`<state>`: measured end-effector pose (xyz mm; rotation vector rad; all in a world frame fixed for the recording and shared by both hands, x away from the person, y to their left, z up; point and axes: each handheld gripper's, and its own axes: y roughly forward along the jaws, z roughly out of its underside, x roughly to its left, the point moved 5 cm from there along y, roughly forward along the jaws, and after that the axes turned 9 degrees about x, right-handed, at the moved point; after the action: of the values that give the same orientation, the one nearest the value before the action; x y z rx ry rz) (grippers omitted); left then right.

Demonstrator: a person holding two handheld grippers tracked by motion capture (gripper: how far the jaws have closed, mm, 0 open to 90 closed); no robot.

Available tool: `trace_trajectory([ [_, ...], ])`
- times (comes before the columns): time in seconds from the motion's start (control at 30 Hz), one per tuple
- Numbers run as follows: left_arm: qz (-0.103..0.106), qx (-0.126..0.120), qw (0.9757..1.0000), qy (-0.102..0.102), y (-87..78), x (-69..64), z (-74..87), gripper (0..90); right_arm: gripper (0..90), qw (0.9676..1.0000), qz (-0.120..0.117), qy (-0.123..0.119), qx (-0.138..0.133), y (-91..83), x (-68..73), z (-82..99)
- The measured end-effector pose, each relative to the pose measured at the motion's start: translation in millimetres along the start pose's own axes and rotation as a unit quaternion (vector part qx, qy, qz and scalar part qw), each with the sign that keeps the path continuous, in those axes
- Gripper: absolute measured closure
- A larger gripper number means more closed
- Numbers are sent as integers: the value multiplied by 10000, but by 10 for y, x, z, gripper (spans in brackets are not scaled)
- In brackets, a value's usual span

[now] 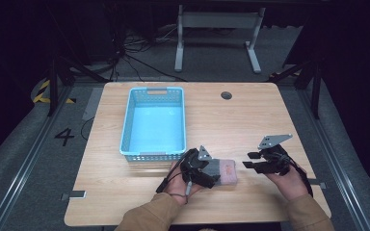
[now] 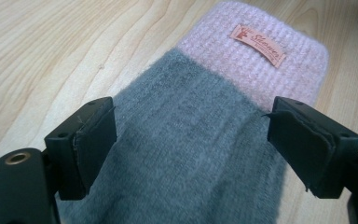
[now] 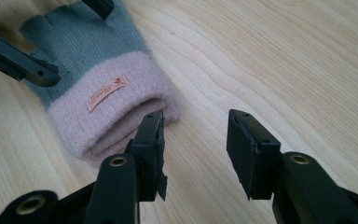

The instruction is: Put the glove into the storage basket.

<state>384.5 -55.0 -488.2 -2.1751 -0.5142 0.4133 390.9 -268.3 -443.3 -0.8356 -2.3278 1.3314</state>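
A knitted glove lies flat on the wooden table near its front edge. It is grey with a pink cuff that bears a small orange label. My left gripper is open and straddles the grey part of the glove, one jaw at each edge. In the high view the left gripper sits over the glove's left end. My right gripper is open over bare wood, its left jaw close beside the cuff's opening. In the high view the right gripper hovers just right of the glove.
A light blue plastic basket stands with nothing in it on the table's left half, just beyond my left hand. A round cable hole is near the far edge. A desk frame stands on the floor beyond the table.
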Motion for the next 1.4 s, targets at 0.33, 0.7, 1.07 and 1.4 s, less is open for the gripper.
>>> trace_trajectory([
  [0.33, -141, 146, 9996, 195, 86, -16, 41, 140, 562, 10000, -17, 18, -49, -5, 4, -1],
  [0.7, -251, 282, 9991, 201, 89, -56, 55, 185, 555, 10000, -28, 24, -70, -1, 15, -12],
  [1.07, -294, 439, 9983, 242, 42, -169, 48, 465, 558, 9993, -15, 174, -341, -120, -60, 8],
  [1.4, -112, 432, 9989, 104, 3, -184, 31, 642, 560, 9992, 3, 167, -356, -122, -74, 14],
])
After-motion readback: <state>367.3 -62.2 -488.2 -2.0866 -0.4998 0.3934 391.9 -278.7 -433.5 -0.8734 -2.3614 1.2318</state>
